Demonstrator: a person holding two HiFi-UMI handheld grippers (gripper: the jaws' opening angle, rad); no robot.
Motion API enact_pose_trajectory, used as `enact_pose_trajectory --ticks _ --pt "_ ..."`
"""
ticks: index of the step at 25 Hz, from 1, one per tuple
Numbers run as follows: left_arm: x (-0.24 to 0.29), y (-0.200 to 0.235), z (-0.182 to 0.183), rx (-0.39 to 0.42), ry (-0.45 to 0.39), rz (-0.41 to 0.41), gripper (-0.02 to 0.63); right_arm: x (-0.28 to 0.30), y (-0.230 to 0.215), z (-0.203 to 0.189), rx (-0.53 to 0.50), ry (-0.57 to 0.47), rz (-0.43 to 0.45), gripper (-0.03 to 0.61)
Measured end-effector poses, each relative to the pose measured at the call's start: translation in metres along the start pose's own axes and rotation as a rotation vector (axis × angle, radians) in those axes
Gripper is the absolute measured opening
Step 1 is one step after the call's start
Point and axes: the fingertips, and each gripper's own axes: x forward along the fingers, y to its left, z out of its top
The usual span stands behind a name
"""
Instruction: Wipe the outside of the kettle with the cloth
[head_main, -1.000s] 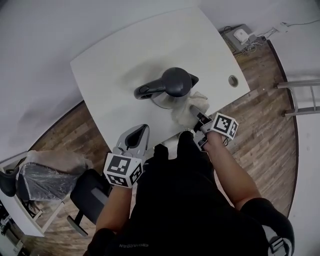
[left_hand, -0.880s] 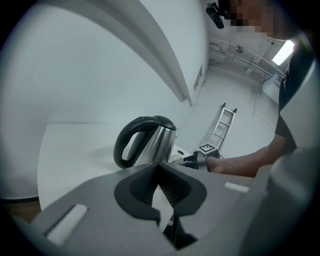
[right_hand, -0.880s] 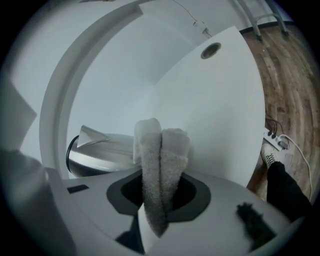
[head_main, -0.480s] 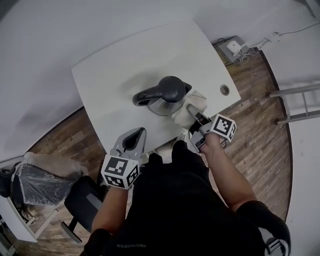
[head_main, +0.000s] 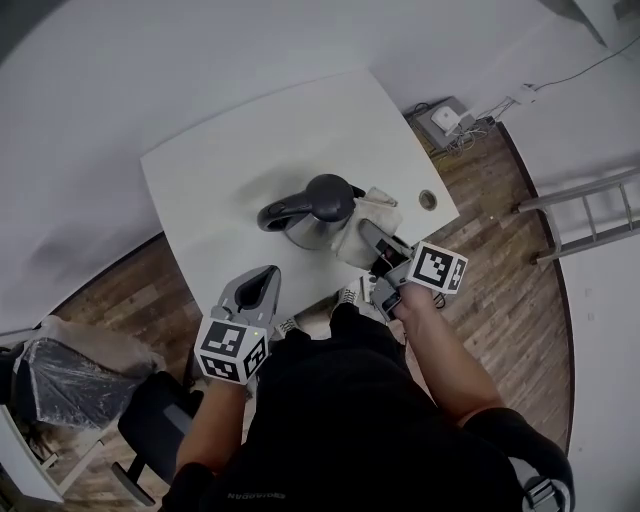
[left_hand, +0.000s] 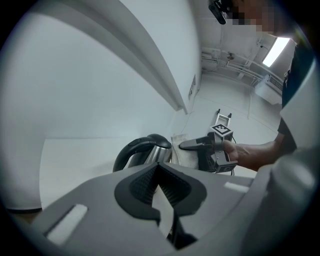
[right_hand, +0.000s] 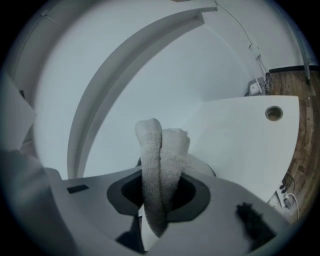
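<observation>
- Over the near edge of the tabletop (head_main: 220, 170), at left: left tool (head_main: 262, 283), tips pressed together on nothing, well apart from the kettle (head_main: 312, 205).
- At mid-tabletop: kettle, upright, handle pointing left.
- Just right of the kettle: cloth (head_main: 380, 198), close against its side, pinched in the right tool (head_main: 368, 230).

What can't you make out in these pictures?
Left gripper view: the base of the steel kettle with black lid sits behind the left gripper's body.
Right gripper view: the pale terry cloth in the right gripper blocks nearly all the kettle.
Head view: whether cloth touches kettle is too small to judge.
</observation>
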Motion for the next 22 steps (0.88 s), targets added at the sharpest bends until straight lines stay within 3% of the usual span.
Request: enact_pose_trajectory --ticks 6,14,18,22 --pt "-0.009 0.003 0.018 0.033 -0.032 0.018 0.007 -0.006 0.028 0.016 -0.124 0.023 0.019 0.091" --pt "0.010 0.008 0.027 0.046 -0.021 0.037 0.008 -0.018 0.015 0.044 -0.081 0.013 0.067 0.092" --pt "0.024 0.005 0.031 0.043 -0.012 0.047 0.008 -0.013 0.012 0.059 -0.120 0.048 0.099 0.092" --pt "0.034 0.006 0.040 0.044 -0.028 0.067 0.008 -0.009 -0.007 0.062 -0.102 0.098 0.074 0.092"
